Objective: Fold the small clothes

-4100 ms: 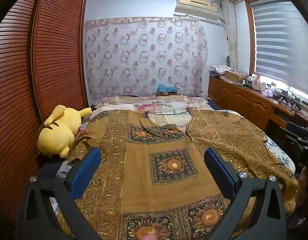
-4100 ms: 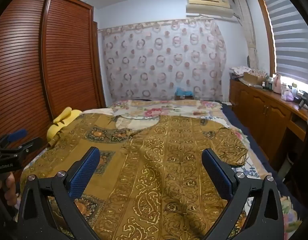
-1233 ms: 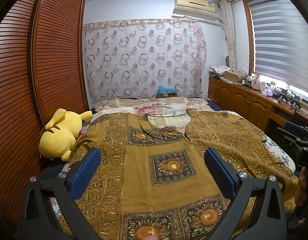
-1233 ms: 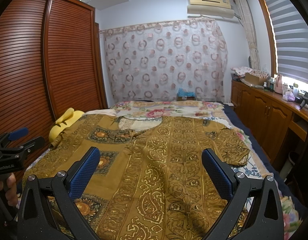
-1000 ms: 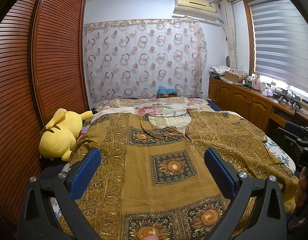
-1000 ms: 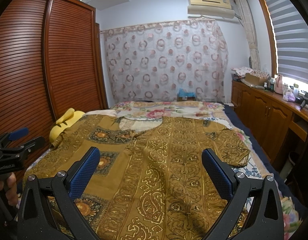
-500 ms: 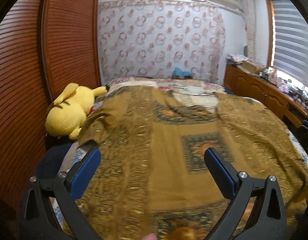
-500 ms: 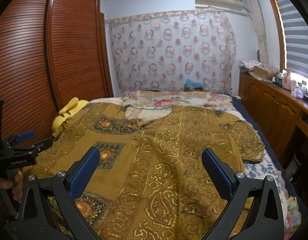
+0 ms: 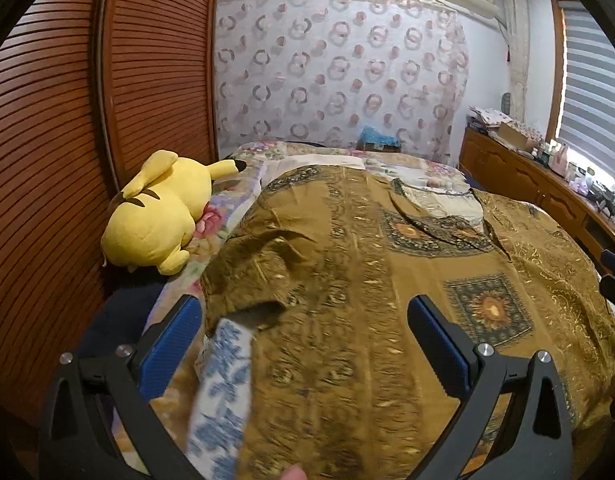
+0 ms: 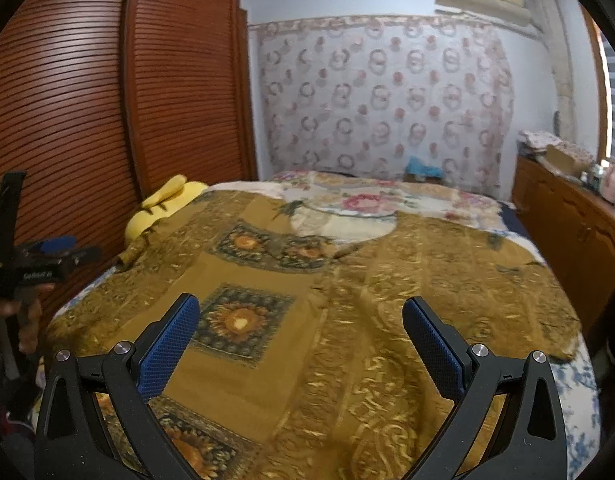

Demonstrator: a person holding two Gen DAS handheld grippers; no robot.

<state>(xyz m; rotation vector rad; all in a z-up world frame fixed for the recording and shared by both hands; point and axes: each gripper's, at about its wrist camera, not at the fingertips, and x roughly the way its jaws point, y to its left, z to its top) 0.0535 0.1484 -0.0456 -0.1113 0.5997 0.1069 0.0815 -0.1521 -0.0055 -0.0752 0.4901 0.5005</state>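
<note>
Lengthwise, the shirt (image 10: 347,320) points collar-away; each hand-held gripper (image 9: 307,344) (image 10: 301,340) is spread.

Soft window (image 9: 595,92) daylight, fisheye-bent edges, motion blur.

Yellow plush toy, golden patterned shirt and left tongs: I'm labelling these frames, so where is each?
yellow plush toy (image 9: 155,220), left wrist view, on its back.
golden patterned shirt (image 10: 267,360), right wrist view, on the plain front panel.
left tongs (image 9: 303,340), left wrist view, midway between the blue tips.
</note>
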